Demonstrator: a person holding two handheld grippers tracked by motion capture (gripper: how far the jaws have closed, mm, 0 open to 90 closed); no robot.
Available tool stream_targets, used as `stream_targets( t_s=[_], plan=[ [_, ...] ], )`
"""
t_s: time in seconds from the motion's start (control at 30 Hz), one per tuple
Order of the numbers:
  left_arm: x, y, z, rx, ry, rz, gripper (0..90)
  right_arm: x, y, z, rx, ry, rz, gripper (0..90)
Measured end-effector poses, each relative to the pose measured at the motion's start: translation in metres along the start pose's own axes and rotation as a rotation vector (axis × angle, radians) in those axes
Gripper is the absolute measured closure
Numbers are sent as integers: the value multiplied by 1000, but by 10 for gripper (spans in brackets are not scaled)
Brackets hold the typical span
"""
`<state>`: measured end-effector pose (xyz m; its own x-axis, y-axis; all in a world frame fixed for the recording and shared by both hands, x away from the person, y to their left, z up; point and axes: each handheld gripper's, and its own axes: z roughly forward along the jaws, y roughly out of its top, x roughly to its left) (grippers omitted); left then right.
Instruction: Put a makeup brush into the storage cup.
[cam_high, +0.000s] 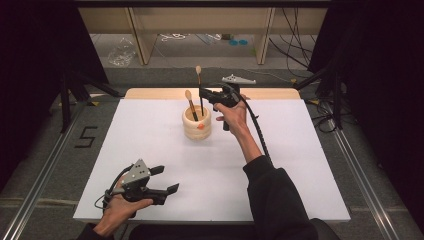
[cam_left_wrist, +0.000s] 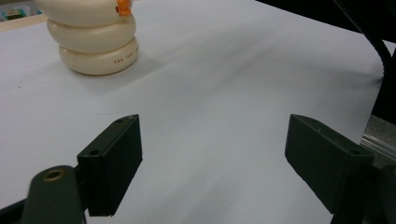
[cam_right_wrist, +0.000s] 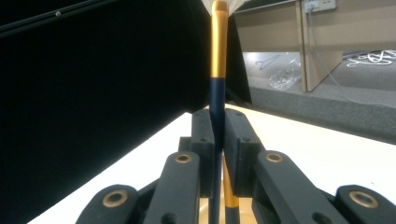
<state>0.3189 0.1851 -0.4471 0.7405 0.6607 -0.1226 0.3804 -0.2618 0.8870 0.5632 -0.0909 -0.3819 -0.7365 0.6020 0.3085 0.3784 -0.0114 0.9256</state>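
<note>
A cream ringed holder (cam_high: 196, 125) (cam_left_wrist: 93, 42) stands on the white table top (cam_high: 150, 145), a little behind its middle. One brush (cam_high: 190, 102) with a pale tip leans inside it. My right gripper (cam_high: 201, 93) (cam_right_wrist: 218, 140) is just behind and above the holder, shut on a second brush (cam_high: 199, 80) (cam_right_wrist: 217, 56). That brush has a dark blue handle and a gold ferrule, and it stands upright with its lower end over the holder's mouth. My left gripper (cam_high: 167, 179) (cam_left_wrist: 212, 149) rests near the front left edge, open, with nothing between its pads.
The table's wooden back edge (cam_high: 160, 93) shows behind the white sheet. Beyond it are shelf legs (cam_high: 142, 42) and loose cables (cam_high: 295, 35) on the floor. Black curtains hang at both sides. The right gripper's cable (cam_high: 260, 132) trails along the forearm.
</note>
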Motion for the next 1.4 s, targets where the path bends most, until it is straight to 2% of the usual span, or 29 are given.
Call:
stream_targets(
  t_s=[0.17,0.2,0.57,0.87,1.2,1.23,1.27,1.3,1.37,1.4],
  plan=[
    [1,0,0,1,-2,17,188,1,-4,6,3,-11,-2,832],
    [1,0,0,0,-2,16,187,1,-5,8,-9,-7,8,831],
    [1,0,0,-3,-3,13,187,-2,-12,14,0,-31,14,831],
    [1,1,-1,-7,-8,15,188,-4,-15,16,14,-49,-5,831],
    [1,1,-1,-8,-8,16,188,-1,-22,23,18,-35,-3,830],
    [1,1,-1,-8,-4,16,188,-2,-23,24,22,-42,-6,830],
    [0,1,-2,-6,3,-9,188,-2,-23,23,37,-44,-9,828],
    [0,1,-2,-6,2,-9,187,-2,-24,23,42,-38,-2,824],
    [0,1,-2,-7,4,-9,187,-3,-25,25,52,-41,-3,751],
    [0,1,-2,-6,1,0,187,-3,-26,24,54,-51,-10,684]
  ],
)
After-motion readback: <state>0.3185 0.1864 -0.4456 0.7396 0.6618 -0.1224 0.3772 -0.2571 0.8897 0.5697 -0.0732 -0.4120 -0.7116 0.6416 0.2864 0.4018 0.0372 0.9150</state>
